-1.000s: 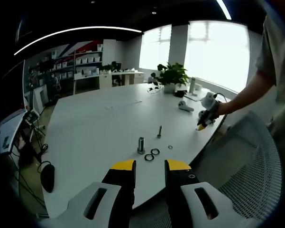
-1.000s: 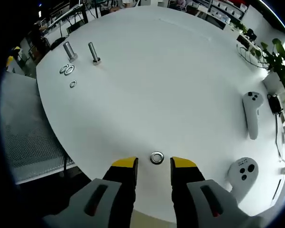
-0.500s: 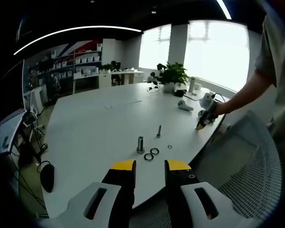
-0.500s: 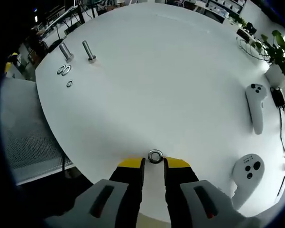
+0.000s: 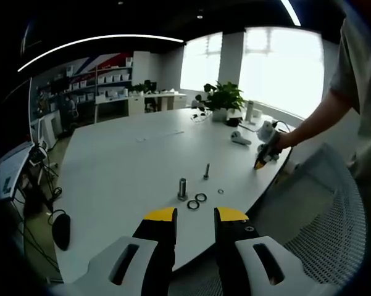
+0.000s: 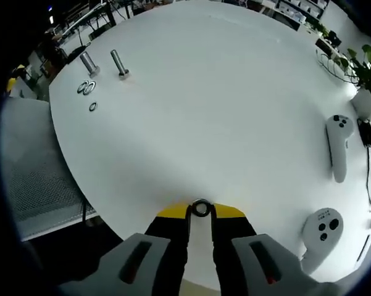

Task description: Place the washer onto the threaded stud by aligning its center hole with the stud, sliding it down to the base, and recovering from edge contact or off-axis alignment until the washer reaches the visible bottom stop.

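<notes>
My right gripper [image 6: 200,211] sits low over the near edge of the white table [image 6: 222,105], jaws drawn in on a washer [image 6: 201,208] pinched between the yellow tips; the ring lies at the table surface, hole visible. Far across the table near its other edge stand two studs: a thicker stud [image 6: 88,63] and a slimmer threaded stud [image 6: 119,63], both upright, well apart from the held washer. Three loose washers [image 6: 86,88] lie just beside the thicker one. Two white controllers [image 6: 337,145] rest to the right.

My left gripper [image 5: 194,214] hangs off the table edge, jaws a little apart, nothing between them. Ahead: thicker stud [image 5: 183,188], slim stud [image 5: 207,171], loose rings [image 5: 197,201] near them. Right gripper [image 5: 264,156] shows at the far edge, a person's forearm [image 5: 312,126] behind it. A potted plant [image 5: 223,98] stands beyond.
</notes>
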`<state>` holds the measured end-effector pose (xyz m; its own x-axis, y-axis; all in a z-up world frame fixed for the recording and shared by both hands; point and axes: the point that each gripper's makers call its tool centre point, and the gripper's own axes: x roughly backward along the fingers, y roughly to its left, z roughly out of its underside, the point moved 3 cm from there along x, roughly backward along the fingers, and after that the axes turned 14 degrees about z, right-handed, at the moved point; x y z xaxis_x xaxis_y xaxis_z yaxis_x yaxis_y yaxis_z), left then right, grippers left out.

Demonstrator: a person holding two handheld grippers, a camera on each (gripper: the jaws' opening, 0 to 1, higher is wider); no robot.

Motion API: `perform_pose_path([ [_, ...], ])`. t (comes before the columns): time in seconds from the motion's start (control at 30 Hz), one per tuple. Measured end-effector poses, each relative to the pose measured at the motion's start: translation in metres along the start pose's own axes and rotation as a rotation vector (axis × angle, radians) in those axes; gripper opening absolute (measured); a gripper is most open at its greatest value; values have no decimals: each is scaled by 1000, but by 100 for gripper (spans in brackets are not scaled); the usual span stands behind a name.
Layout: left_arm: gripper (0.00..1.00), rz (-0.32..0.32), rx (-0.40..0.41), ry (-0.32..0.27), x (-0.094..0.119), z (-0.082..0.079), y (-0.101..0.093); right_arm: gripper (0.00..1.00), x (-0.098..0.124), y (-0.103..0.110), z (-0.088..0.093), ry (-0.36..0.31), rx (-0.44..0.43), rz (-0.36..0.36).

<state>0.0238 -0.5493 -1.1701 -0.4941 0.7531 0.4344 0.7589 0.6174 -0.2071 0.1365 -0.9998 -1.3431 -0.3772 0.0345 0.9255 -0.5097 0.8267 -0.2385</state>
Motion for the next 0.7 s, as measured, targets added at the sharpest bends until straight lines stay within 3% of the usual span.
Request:
perform_pose_path([
  [0.27, 22, 1, -2, -4, 0, 0, 0, 14, -2, 2, -2, 27, 47, 10],
  [0.47, 22, 3, -3, -7, 0, -1, 0, 14, -1, 6, -6, 19, 36, 15],
  [0.7, 22, 6, -3, -6, 0, -1, -1, 13, 2, 34, -28, -25, 59, -25],
])
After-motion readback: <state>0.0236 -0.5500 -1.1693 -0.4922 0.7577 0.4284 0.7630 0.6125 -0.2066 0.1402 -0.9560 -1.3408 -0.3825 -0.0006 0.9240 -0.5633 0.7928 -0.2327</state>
